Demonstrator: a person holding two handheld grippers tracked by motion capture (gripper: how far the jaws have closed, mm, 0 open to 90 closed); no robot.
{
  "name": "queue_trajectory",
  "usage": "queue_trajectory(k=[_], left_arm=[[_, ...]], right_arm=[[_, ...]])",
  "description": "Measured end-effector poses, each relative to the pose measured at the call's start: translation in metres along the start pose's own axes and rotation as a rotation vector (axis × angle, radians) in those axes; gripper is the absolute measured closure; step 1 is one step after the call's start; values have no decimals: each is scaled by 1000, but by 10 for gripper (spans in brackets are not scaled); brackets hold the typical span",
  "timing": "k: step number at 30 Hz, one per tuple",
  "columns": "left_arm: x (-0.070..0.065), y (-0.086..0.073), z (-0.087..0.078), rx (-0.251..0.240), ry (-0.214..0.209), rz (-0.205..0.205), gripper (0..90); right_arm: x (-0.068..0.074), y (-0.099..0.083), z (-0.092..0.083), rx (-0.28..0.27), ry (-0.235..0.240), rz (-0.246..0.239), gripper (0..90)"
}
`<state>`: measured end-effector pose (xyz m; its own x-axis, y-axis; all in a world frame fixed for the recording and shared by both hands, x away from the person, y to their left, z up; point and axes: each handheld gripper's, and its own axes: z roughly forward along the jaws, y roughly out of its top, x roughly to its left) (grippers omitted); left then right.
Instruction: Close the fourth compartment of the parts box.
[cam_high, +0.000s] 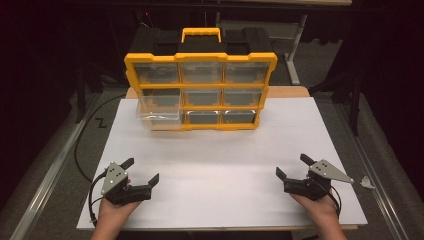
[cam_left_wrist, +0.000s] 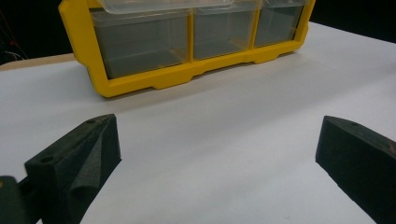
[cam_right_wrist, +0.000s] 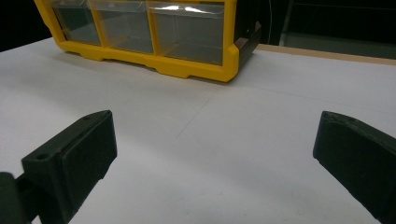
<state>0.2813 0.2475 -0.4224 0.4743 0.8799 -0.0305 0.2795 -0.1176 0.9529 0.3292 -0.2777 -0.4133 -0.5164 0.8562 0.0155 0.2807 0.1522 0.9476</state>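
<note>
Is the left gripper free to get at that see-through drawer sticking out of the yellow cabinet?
Probably yes: the left gripper is open, and bare white board lies between it and the drawer.

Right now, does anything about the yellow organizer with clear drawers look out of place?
Yes. On the yellow plastic organizer, one clear plastic drawer, in the left column's middle row, is pulled out and hangs over the white table. The other drawers sit flush. Both grippers, left and right, are open and far from it.
</note>
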Motion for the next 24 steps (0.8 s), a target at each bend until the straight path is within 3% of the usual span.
queue_trajectory(k=[5, 8, 16, 24], left_arm=[[1, 2, -1, 10, -19, -19, 8], [1, 3, -3, 13, -4, -16, 19], [0, 3, -9, -17, 35, -11, 161], [-1, 2, -10, -22, 24, 4, 287]], right_arm=[[0, 1, 0, 0, 0, 4, 9], [0, 1, 0, -1, -3, 3, 9], [-1, 2, -1, 7, -2, 7, 9], [-1, 2, -1, 16, -3, 7, 11]])
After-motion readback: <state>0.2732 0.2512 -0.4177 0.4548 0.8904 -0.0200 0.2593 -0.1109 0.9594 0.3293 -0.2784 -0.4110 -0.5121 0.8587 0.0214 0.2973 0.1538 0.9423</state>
